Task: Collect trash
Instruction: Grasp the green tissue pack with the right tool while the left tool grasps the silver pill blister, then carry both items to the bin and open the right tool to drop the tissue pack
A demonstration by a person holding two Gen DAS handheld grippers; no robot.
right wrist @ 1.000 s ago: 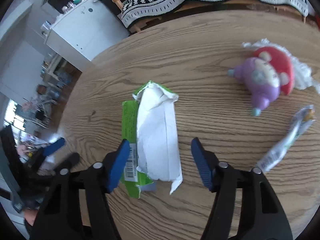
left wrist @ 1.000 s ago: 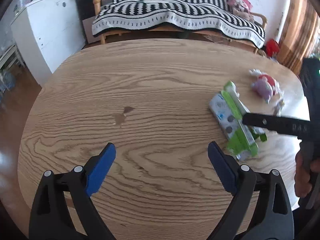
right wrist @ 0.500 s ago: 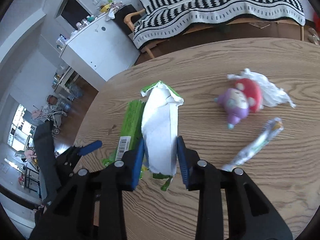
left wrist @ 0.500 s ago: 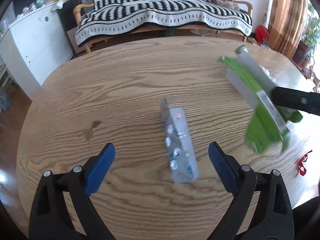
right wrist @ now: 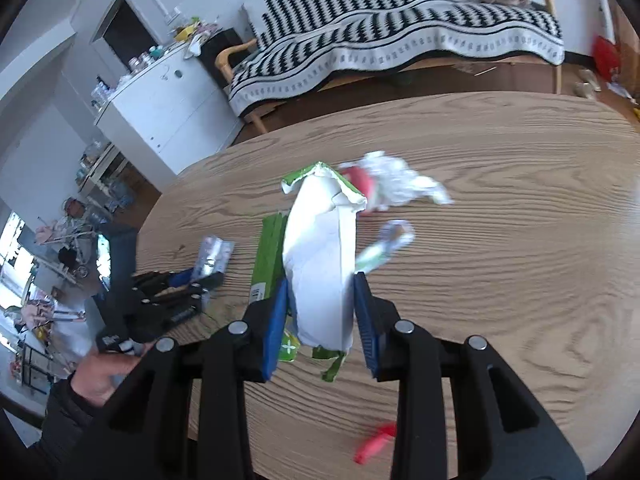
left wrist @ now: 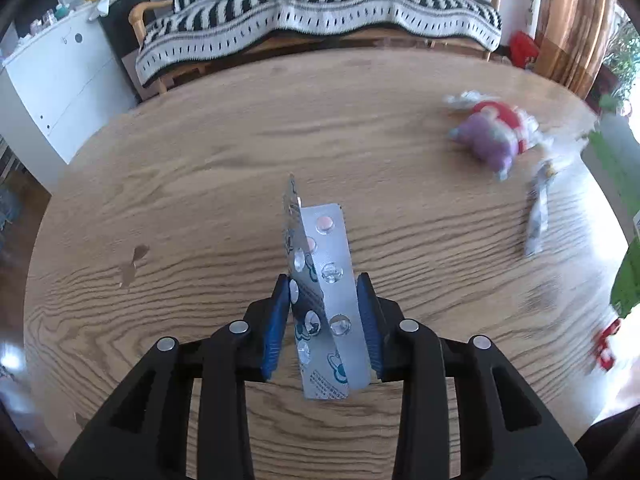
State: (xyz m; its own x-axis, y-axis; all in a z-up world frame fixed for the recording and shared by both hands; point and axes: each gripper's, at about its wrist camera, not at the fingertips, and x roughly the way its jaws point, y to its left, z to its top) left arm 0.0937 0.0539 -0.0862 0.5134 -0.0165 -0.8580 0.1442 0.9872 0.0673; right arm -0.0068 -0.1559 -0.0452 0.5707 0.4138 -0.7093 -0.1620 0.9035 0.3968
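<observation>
A folded silver blister pack (left wrist: pixel 328 240) stands on edge on the wooden table (left wrist: pixel 192 200). My left gripper (left wrist: pixel 324 300) is closing on it, and both blue pads touch its sides. My right gripper (right wrist: pixel 320 300) is shut on a torn green and white carton (right wrist: pixel 320 240), held above the table. In the right wrist view the left gripper (right wrist: pixel 192 280) and the blister pack (right wrist: pixel 214 256) show at the left, with a hand and dark sleeve behind them. The carton (left wrist: pixel 630 276) appears as a green blur at the right edge of the left wrist view.
On the table's right side lie a purple and red plush toy (left wrist: pixel 492 136) against crumpled white tissue (right wrist: pixel 404 184), a long silvery wrapper (left wrist: pixel 538 216) and a small red wrapper (right wrist: pixel 374 444). A striped sofa (left wrist: pixel 320 12) and a white cabinet (left wrist: pixel 60 80) stand beyond the table.
The right gripper shut on the carton and lifted it off to the right, uncovering the blister pack. The left gripper moved up to the pack and closed from wide open onto it.
</observation>
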